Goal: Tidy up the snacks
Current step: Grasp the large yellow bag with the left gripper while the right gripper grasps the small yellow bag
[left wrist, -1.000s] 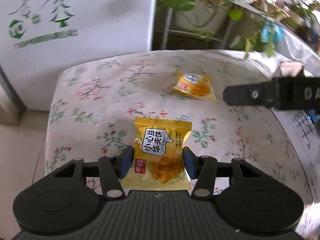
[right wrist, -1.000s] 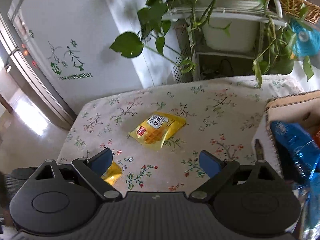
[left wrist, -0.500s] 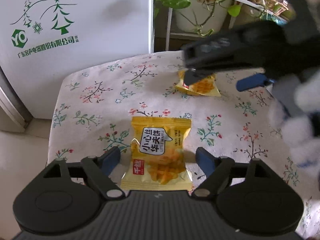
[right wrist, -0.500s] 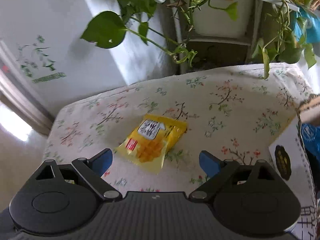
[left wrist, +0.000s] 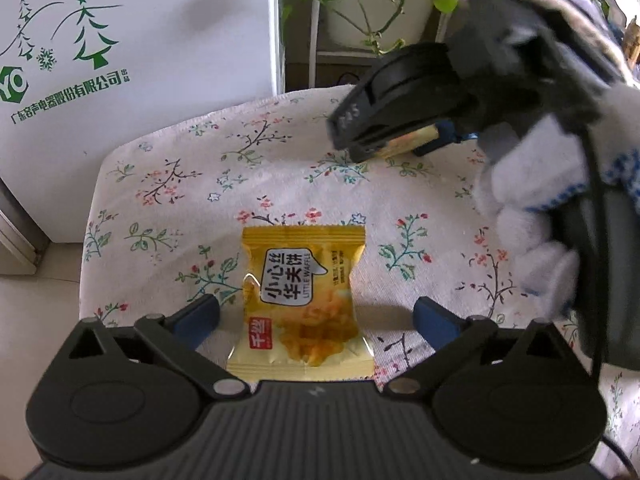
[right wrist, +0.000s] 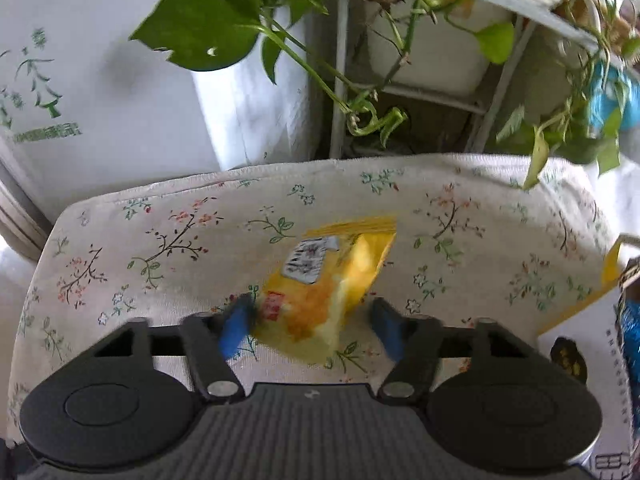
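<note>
1. My left tongs (left wrist: 316,316) are spreading wide over the near edge of the floral cloth-covered table (left wrist: 160,184); a yellow waffle packet (left wrist: 300,308) lies flat between the pads, untouched.
2. Toward the far edge, my right tongs (right wrist: 312,332), held in my gloved hand (left wrist: 536,224), pinch a second yellow packet (right wrist: 332,284).
3. Beyond the table's far edge hang potted plants (right wrist: 224,24).
</note>
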### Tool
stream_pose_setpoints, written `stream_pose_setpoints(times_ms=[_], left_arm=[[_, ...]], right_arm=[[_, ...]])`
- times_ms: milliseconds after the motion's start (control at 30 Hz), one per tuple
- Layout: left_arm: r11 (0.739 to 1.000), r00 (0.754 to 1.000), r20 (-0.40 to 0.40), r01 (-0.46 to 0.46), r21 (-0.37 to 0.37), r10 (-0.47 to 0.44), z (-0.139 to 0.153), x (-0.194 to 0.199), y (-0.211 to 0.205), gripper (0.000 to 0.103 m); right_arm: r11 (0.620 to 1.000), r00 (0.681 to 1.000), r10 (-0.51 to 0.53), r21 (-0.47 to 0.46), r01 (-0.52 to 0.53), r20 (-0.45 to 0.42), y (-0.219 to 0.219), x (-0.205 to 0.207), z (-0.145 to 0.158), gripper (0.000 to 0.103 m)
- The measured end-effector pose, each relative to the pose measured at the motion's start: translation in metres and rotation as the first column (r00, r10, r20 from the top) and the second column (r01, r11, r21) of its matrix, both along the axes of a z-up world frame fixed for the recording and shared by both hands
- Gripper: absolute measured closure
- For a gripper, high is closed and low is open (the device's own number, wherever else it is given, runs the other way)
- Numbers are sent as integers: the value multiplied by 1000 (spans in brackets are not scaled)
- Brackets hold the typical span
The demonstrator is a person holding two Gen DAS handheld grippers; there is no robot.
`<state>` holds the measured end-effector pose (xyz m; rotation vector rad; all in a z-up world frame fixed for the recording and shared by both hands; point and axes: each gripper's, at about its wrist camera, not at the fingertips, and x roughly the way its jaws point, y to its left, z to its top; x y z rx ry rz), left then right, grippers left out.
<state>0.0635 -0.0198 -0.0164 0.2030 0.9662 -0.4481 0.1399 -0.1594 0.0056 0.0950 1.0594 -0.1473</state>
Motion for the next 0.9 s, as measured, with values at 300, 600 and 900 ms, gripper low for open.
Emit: stream_pose_setpoints(times_ms=[300, 600, 900], left_arm=[[1000, 1000, 12, 9, -9, -9, 1, 2, 3, 4], [999, 999, 28, -27, -34, 28, 7, 10, 6, 24], [999, 999, 26, -36, -5, 36, 3, 15, 3, 9]], right_arm=[[996, 1000, -2, 86, 3, -13, -29, -40, 10, 82], [991, 999, 25, 134, -28, 27, -48, -92, 22, 63], [986, 974, 162, 21, -167, 161, -54, -46, 36, 23]])
